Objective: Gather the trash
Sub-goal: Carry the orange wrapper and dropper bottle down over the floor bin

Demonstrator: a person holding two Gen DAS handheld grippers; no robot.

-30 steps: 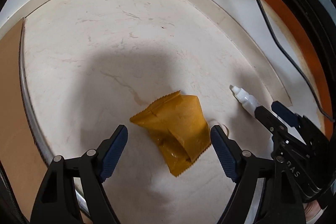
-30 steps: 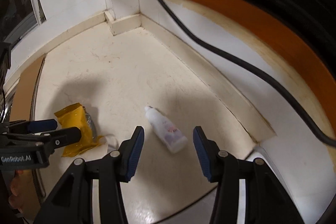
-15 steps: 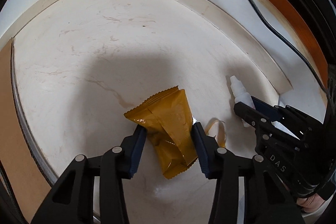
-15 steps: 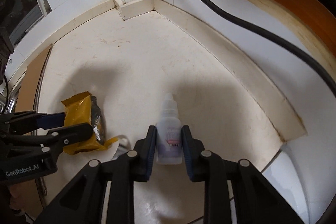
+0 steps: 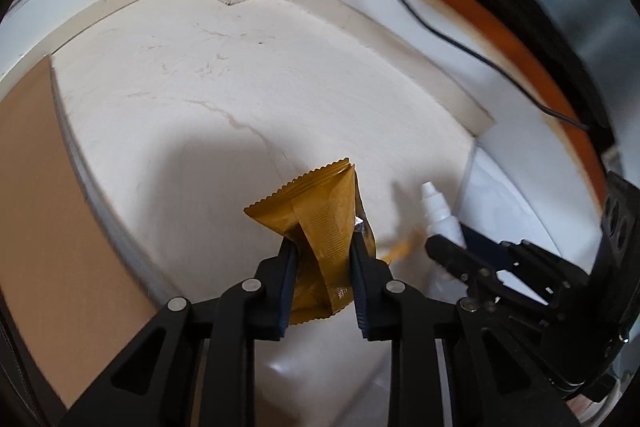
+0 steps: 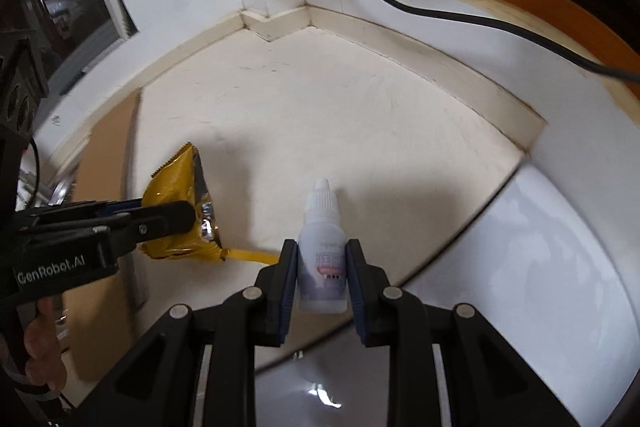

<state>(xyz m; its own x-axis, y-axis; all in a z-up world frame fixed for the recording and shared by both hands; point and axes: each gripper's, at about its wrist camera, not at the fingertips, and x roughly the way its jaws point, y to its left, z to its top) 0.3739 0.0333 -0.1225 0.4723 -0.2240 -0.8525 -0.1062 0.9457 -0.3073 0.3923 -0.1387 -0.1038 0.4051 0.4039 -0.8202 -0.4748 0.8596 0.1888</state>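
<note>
Cream marble floor (image 5: 224, 75) runs to a tiled corner, a black cable (image 6: 440, 13) trailing along the far right wall. We see our left gripper (image 5: 322, 247) pinching a crumpled yellow snack wrapper (image 5: 320, 211) between its blue pads, the serrated end sticking up and away. Just right of it, our right gripper (image 6: 322, 259) clamps a small white dropper bottle (image 6: 322, 259) by its body, cap pointing far. Both grippers sit low, side by side, near a white curved rim (image 6: 540, 247).
</note>
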